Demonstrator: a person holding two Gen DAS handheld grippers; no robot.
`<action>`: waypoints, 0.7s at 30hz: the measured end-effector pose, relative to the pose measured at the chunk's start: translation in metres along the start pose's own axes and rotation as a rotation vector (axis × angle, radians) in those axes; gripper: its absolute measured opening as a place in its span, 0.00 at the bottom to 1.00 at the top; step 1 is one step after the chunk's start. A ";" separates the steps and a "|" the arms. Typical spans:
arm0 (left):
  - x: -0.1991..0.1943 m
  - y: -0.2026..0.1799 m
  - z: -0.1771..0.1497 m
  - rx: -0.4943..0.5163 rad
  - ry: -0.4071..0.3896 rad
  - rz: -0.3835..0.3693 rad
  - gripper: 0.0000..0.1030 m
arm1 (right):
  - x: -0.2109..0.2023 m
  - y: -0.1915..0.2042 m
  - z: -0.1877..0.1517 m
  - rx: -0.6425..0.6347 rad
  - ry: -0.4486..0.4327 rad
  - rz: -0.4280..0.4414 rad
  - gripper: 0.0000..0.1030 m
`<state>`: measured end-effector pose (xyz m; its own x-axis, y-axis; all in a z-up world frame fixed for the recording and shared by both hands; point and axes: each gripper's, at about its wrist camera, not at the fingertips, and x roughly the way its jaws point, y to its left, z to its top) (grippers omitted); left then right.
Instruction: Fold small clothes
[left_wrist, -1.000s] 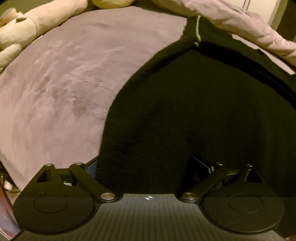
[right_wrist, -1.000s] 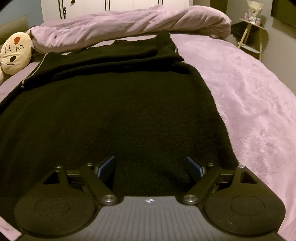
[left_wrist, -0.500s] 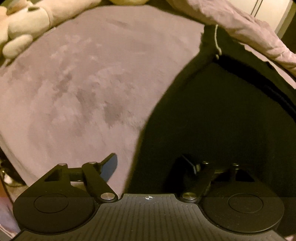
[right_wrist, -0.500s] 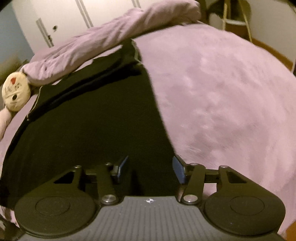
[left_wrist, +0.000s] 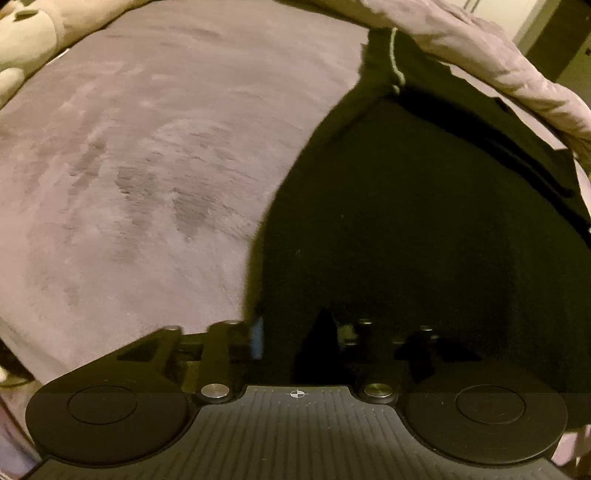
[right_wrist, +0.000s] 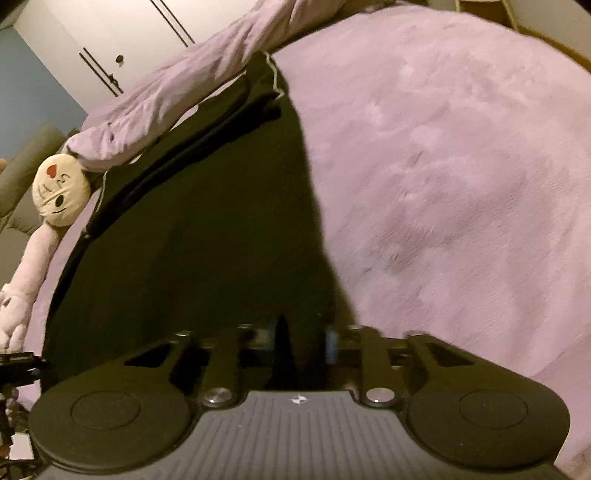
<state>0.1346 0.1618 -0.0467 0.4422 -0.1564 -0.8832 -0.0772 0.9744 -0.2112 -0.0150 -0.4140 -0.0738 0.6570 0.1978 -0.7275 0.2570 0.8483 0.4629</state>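
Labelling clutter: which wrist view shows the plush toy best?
Right wrist: the plush toy shows its whole printed face and a long arm beside the black garment. Left wrist catches only a cropped pale piece at the top-left corner.

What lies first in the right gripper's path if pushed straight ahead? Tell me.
The black garment: the right gripper is closing on its near corner, and that dark cloth runs straight ahead. Beyond it lies the bunched lilac duvet; depth is uncertain.

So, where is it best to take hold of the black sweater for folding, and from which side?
Grip the black sweater at its two near hem corners, coming from the near edge of the bed. It lies flat, so only the edges offer something to pinch. The left hand-held gripper and right hand-held gripper are closing there, cloth between the jaws.
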 end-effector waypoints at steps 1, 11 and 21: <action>-0.001 0.002 0.000 -0.001 0.004 -0.013 0.29 | 0.001 0.000 -0.001 -0.001 0.005 0.003 0.17; 0.000 -0.001 -0.003 0.059 0.035 -0.039 0.18 | 0.008 0.007 -0.001 -0.056 0.072 0.036 0.22; -0.035 -0.019 0.029 0.002 -0.032 -0.250 0.09 | -0.008 0.013 0.028 0.045 0.012 0.214 0.09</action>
<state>0.1466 0.1539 0.0007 0.4752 -0.3875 -0.7899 0.0397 0.9063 -0.4207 0.0031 -0.4184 -0.0476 0.6914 0.3769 -0.6164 0.1447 0.7637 0.6292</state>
